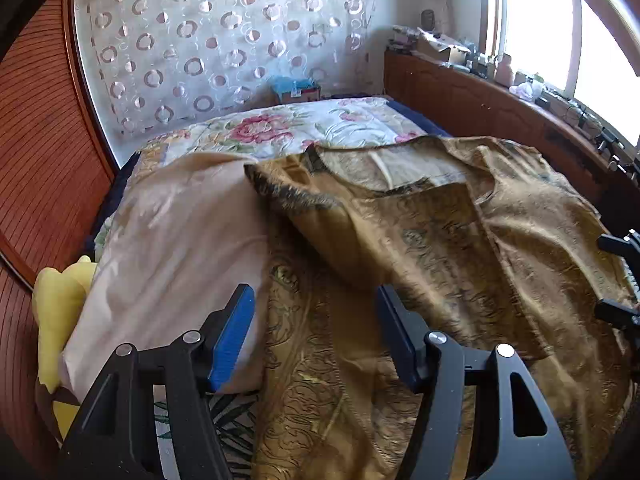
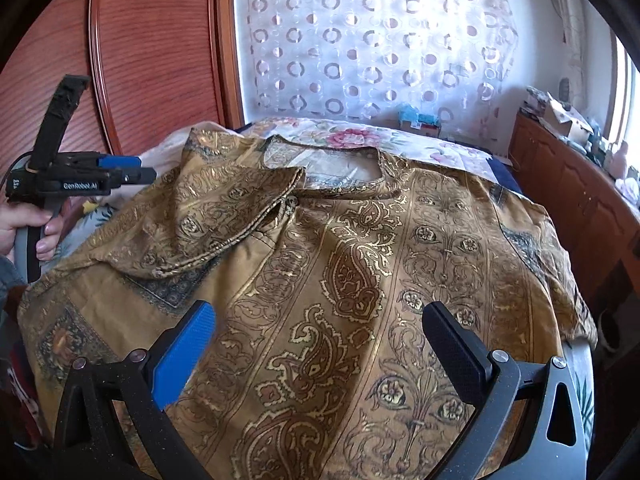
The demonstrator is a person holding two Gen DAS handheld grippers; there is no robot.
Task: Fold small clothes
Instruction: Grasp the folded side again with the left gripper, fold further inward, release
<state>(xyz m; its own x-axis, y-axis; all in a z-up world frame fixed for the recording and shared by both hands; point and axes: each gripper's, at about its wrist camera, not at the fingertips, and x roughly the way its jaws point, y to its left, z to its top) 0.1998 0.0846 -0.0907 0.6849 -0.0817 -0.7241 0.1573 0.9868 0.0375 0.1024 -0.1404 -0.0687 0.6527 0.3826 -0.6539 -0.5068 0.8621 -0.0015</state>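
A golden paisley shirt (image 2: 360,264) lies spread face up on the bed (image 2: 452,148), its collar toward the curtain (image 2: 372,40); one sleeve (image 2: 224,216) is already folded in across the chest, while the opposite side (image 2: 536,248) lies flat and unfolded, so the fold looks barely begun; the far sleeve, the sides and the lengthwise fold remain, I judge. The left gripper (image 1: 314,332) hovers over the shirt's edge beside a pale pillow (image 1: 168,248), jaws apart with nothing pinched between them; the right gripper (image 2: 316,344) hangs above the lower front of the shirt, jaws wide and empty.
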